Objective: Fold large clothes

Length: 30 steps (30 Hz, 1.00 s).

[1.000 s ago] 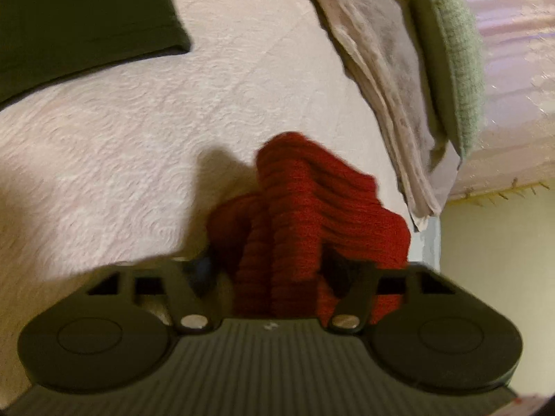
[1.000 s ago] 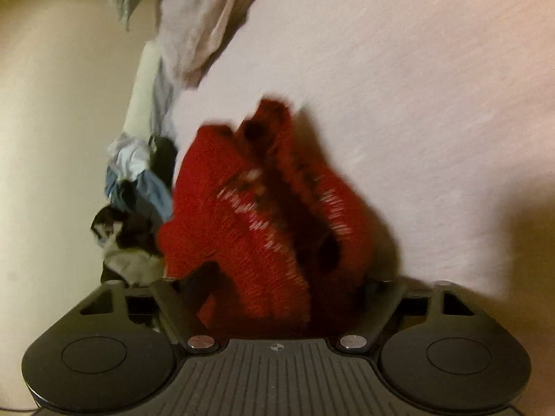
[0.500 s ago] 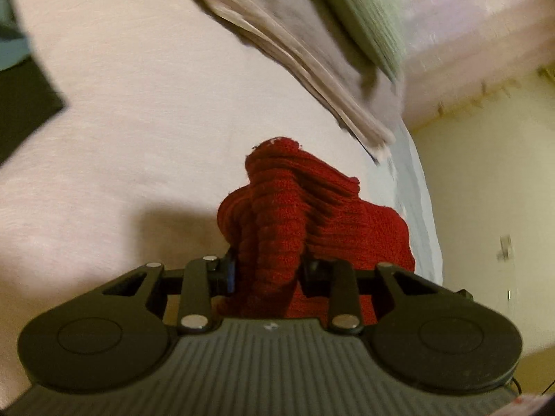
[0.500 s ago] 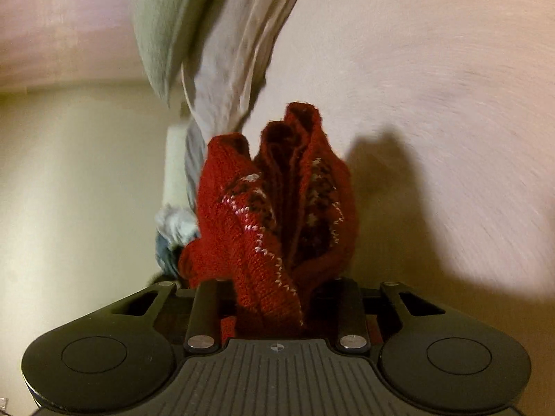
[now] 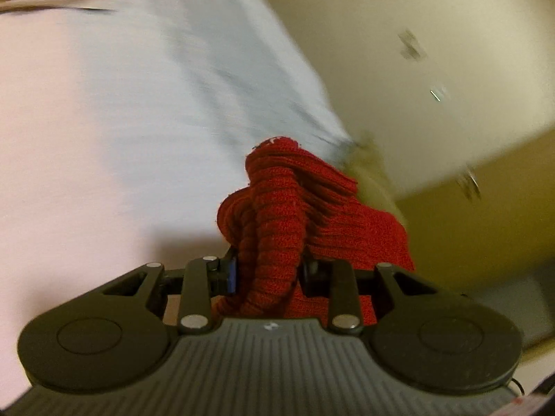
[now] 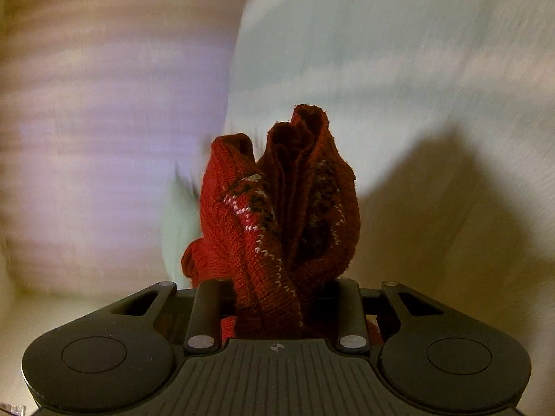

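From the left wrist view, the left gripper point(image 5: 269, 274) is clamping its jaws narrow on a bunched fold of the red knit sweater point(image 5: 295, 215), where a second ago they were standing wider around it. The pink bedspread point(image 5: 69, 138) that was filling the picture earlier is sliding off to the left in a blur, the dark garment and the grey folded cloth are no longer showing, and a pale wall point(image 5: 399, 86) is taking up the right side. The ribbed bundle is standing up out of the jaws, its long axis running away from the camera. From the right wrist view, the right gripper point(image 6: 275, 298) is pinching the patterned red sweater point(image 6: 281, 208) tight as well, having narrowed from a looser hold, and the pile of clothes seen at the left before is gone. The folds are pointing upward and away, in front of a blurred pale surface point(image 6: 399, 69).
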Available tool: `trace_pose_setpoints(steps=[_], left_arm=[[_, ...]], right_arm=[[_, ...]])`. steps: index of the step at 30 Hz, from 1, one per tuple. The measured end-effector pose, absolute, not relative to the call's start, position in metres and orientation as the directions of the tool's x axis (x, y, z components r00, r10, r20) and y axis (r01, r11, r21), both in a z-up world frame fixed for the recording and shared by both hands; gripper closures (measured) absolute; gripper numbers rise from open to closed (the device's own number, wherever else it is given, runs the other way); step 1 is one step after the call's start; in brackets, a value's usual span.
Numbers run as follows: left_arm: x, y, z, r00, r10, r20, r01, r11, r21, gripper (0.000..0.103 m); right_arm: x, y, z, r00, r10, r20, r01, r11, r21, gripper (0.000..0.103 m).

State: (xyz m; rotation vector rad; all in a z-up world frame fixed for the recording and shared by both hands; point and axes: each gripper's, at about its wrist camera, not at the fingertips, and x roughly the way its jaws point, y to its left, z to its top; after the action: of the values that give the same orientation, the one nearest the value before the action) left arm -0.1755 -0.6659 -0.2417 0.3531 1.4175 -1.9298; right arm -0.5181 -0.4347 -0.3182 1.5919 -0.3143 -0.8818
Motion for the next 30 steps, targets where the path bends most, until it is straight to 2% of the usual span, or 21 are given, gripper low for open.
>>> trace_pose_setpoints(steps=[8,13,20,22,26,27,29,30], left_arm=[[-0.451,-0.81,-0.215,-0.837,-0.214,-0.504,0.547,-0.362,-0.755,0.076],[-0.566,-0.884,-0.201,-0.836,-0.171,-0.521,0.54,-0.422,-0.728,0.076],[-0.627,-0.946,-0.227,-0.78,-0.127,-0.613,0.6,-0.431,-0.674,0.076],[-0.638,-0.961,-0.24,-0.761,-0.12,-0.638,0.615,-0.448,-0.649,0.076],[-0.659,-0.986,-0.273,-0.736,-0.142,-0.662,0.635,-0.484,-0.602,0.072],[-0.66,-0.991,-0.283,-0.73,-0.145,-0.668,0.646,-0.468,-0.603,0.069],[-0.65,-0.994,-0.295,-0.738,-0.152,-0.658,0.653,-0.407,-0.639,0.066],[-0.642,-0.993,-0.297,-0.752,-0.155,-0.64,0.642,-0.392,-0.659,0.065]], right_arm=[[-0.734,-0.456,-0.262,0.413,-0.833,-0.367,0.289,-0.262,0.921,0.077],[-0.814,-0.5,-0.252,0.337,-0.863,-0.378,0.257,-0.302,0.918,0.077],[-0.867,-0.55,-0.295,0.323,-0.853,-0.411,0.159,-0.379,0.912,0.077],[-0.891,-0.561,-0.31,0.304,-0.843,-0.445,0.181,-0.407,0.895,0.077],[-0.889,-0.582,-0.329,0.179,-0.831,-0.527,0.301,-0.464,0.833,0.077],[-0.888,-0.586,-0.333,0.168,-0.831,-0.531,0.305,-0.468,0.829,0.074],[-0.884,-0.591,-0.341,0.181,-0.808,-0.56,0.295,-0.499,0.815,0.061],[-0.88,-0.592,-0.338,0.175,-0.791,-0.587,0.324,-0.516,0.793,0.051]])
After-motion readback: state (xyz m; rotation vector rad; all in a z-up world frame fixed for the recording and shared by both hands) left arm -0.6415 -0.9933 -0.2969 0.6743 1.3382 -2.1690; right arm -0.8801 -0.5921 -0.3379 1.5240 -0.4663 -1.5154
